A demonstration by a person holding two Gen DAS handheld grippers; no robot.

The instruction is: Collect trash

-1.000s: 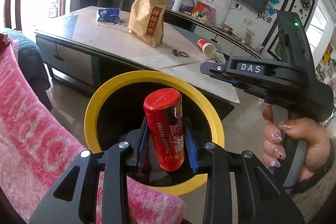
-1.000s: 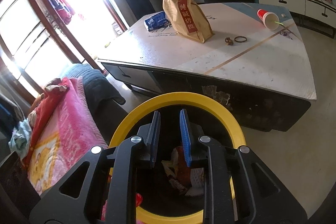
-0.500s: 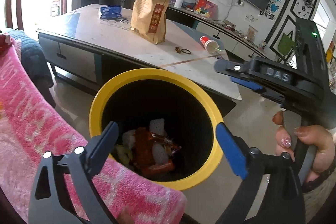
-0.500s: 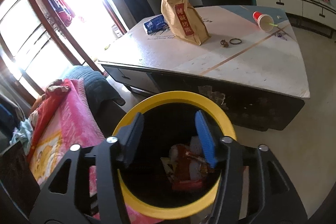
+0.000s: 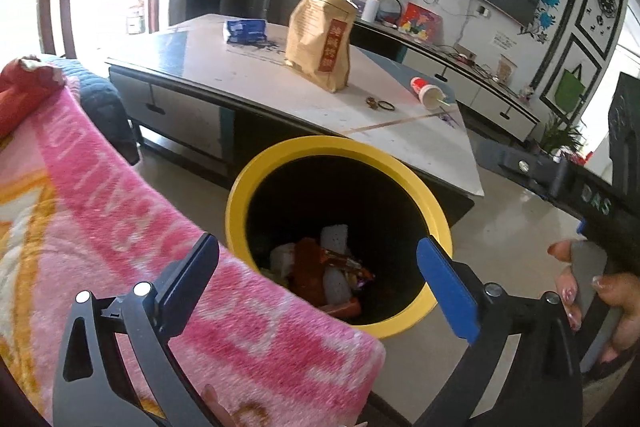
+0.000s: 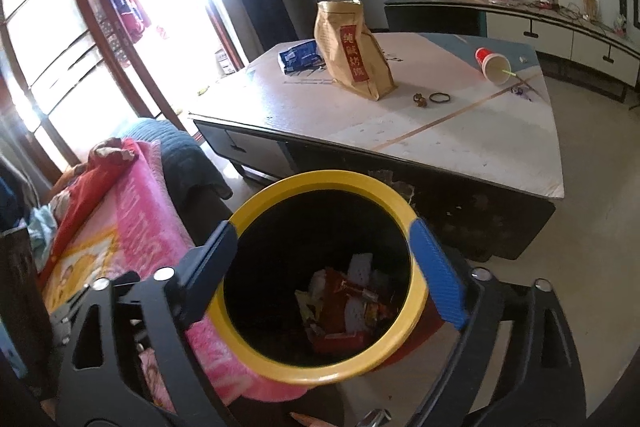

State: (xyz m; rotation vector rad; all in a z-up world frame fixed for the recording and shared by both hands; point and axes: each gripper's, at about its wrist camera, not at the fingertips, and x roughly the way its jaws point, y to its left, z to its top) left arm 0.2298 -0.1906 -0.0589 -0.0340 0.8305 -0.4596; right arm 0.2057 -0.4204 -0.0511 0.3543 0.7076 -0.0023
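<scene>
one yellow-rimmed bin on floor just beside table, between table and pink blanket. trash pile at bin bottom: red wrappers, white scraps, count unclear. on table: one brown paper bag upright, one blue packet, one red-white cup lying on its side, one black ring. two tongs: left tongs and right tongs above bin, both spreading wider, released, nothing between fingers, touching nothing. hand on right tongs' handle.
</scene>
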